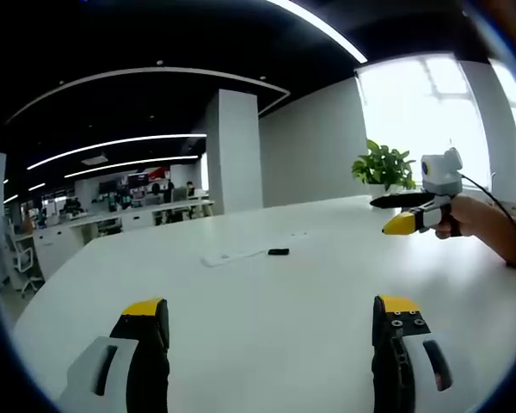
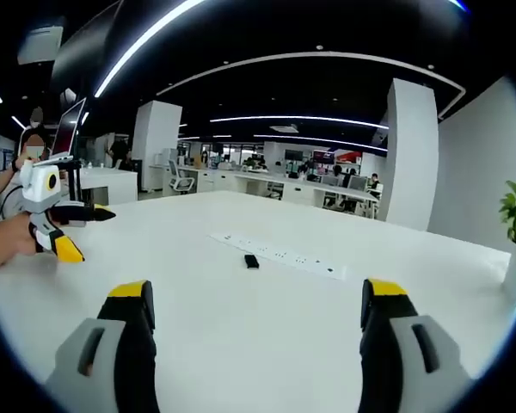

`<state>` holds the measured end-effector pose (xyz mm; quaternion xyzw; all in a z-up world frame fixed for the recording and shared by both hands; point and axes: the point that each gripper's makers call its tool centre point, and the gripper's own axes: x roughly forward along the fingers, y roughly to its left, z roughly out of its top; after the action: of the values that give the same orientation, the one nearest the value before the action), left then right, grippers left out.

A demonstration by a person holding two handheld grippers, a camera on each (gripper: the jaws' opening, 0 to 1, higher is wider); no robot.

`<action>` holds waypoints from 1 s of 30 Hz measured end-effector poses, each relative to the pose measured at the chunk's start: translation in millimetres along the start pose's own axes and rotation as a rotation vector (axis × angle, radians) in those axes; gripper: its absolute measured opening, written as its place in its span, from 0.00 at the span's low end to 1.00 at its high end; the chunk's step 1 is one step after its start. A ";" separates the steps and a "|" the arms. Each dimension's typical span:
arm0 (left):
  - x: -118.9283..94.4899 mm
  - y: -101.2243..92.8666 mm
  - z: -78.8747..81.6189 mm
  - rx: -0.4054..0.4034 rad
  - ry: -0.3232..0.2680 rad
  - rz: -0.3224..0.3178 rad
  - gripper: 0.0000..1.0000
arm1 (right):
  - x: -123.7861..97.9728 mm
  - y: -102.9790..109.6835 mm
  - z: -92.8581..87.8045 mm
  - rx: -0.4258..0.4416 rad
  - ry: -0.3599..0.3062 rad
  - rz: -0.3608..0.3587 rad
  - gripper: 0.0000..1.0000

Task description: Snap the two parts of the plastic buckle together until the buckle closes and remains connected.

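Setting: open-plan office, dark ceiling with curved light strips, white pillars, desks and chairs far back. Work surface: a large white table point(image 1: 267, 301).

Left gripper view
- Left gripper point(image 1: 271, 323) — jaws rise at 7 and 5 o'clock, yellow-tipped, spread wide, nothing between them.
- Buckle point(image 1: 278, 252) — small dark piece lying flat on the table just above centre, toward 12 o'clock from the jaws, well apart from them. Whether it is one part or both parts lying together is too small to tell.
- Power strip point(image 1: 232, 256) — flat white bar just beside the dark piece, on its 9 o'clock side.
- Right gripper point(image 1: 391, 213) at 2 o'clock, held above the table by a hand point(image 1: 477, 219); jaws parted, one dark, one yellow-tipped, empty.
- Potted plant point(image 1: 383, 166) at 1 o'clock, near a bright window.

Right gripper view
- Right gripper point(image 2: 254, 305) — jaws at 7 and 5 o'clock, released, wide apart, empty.
- Buckle point(image 2: 252, 261) near centre, touching or just beside the power strip point(image 2: 279, 254); well ahead of the jaws.
- Left gripper point(image 2: 90, 231) at 9 o'clock, held in a hand point(image 2: 9, 241), jaws apart, empty.
- Laptop point(image 2: 64, 133) on a stand at 10 o'clock.

Step in hand, as judged: approach; nothing yet grasped, buckle not yet closed. The next move calls for bringing both grippers down to the dark piece, establishing where its two halves lie, and taking one in each.
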<state>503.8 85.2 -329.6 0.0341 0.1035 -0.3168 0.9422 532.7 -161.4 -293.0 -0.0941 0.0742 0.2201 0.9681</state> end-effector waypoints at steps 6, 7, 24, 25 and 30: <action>-4.8 -0.5 10.3 0.002 -0.042 0.003 1.00 | -10.6 5.7 -1.3 -0.009 0.002 -0.003 0.99; -5.0 -0.1 12.6 -0.001 -0.052 -0.001 1.00 | -12.3 7.0 -1.3 -0.010 0.002 -0.003 0.99; -6.8 0.5 10.2 -0.025 -0.030 -0.019 1.00 | -44.9 14.1 -11.2 -0.034 -0.007 -0.024 0.99; -6.7 0.3 10.4 -0.028 -0.029 -0.026 1.00 | -47.1 14.1 -11.2 -0.031 -0.011 -0.024 0.99; -6.1 2.3 8.8 -0.033 -0.017 -0.021 1.00 | -59.3 15.2 -11.7 -0.026 -0.020 -0.028 0.99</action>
<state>501.9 89.4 -319.7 0.0149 0.1009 -0.3251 0.9402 471.9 -174.9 -295.6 -0.1054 0.0605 0.2084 0.9705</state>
